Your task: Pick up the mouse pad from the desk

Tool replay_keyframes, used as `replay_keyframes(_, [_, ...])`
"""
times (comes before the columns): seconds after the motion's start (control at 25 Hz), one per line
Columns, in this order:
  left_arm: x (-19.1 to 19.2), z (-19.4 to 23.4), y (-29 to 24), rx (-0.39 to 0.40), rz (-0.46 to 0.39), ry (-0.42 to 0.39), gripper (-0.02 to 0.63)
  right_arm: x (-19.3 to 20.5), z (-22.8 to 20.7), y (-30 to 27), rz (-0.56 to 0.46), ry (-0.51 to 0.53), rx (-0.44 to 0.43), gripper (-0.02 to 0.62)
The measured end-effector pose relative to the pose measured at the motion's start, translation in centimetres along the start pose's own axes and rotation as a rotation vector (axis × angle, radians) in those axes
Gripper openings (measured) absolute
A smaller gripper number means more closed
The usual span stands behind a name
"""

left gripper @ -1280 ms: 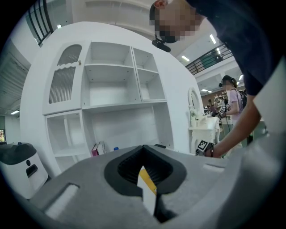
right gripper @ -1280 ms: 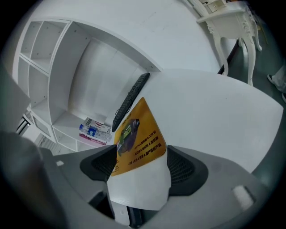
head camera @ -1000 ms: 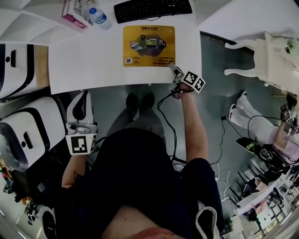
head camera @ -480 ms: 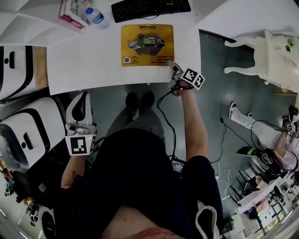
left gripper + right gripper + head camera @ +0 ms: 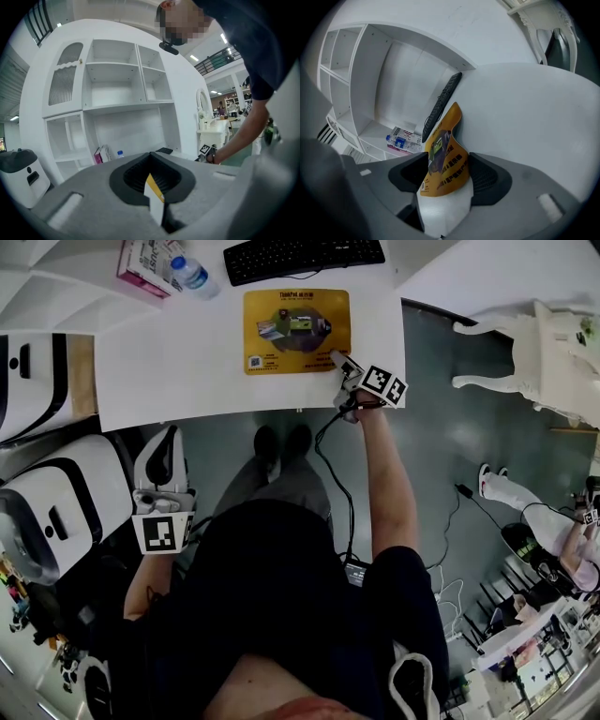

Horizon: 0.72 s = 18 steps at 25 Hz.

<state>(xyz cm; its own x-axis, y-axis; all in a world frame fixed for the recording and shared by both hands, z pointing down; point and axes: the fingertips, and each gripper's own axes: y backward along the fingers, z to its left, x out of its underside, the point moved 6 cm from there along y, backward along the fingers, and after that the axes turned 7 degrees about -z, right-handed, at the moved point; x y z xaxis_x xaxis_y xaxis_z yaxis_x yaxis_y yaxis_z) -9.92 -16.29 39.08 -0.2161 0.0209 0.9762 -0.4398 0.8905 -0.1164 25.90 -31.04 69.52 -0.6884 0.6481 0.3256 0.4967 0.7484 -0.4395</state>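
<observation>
A yellow mouse pad [image 5: 297, 329] with a printed picture lies flat on the white desk [image 5: 187, 362], just in front of the black keyboard [image 5: 305, 257]. My right gripper [image 5: 336, 360] reaches over the desk's near edge to the pad's near right corner. In the right gripper view the mouse pad [image 5: 443, 159] shows between the two grey jaws of the right gripper [image 5: 445, 180]. The jaws are closing and stand a little apart from the pad. My left gripper [image 5: 166, 437] hangs low at the left, off the desk. Its jaws [image 5: 157, 199] stand almost together with nothing held.
A water bottle [image 5: 192, 276] and a pink box [image 5: 141, 263] lie at the desk's far left. White rounded machines [image 5: 56, 512] stand beside my left hand. A white chair [image 5: 544, 343] stands to the right. A black cable [image 5: 333, 465] hangs from the right gripper.
My right gripper has slid a little up and left, from just off the pad's near right corner onto it. The left gripper has not moved.
</observation>
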Motion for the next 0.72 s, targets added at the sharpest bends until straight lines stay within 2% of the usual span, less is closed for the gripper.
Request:
replay_keyframes(0.28, [0.4,1.0,0.4,-0.035,0.018,0.01,0.002,-0.4,0.4,-1.8,0.018,0.028,0.032,0.208])
replay_keyframes(0.4, [0.5,1.2,0.5,-0.041,0.024,0.015,0.002,-0.5,0.2,-2.1,0.032,0.019,0.05,0.147])
replay_keyframes(0.48, [0.5,1.2,0.5,-0.041,0.026,0.013,0.002,-0.4,0.3,-2.3,0.037,0.037,0.063,0.124])
replay_keyframes(0.6, [0.5,1.2,0.5,-0.042,0.026,0.014,0.002,-0.2,0.3,-2.4,0.041,0.074,0.087,0.056])
replay_keyframes(0.72, [0.6,1.3,0.4,-0.041,0.023,0.014,0.001,-0.1,0.4,-2.3,0.034,0.083,0.08,0.026])
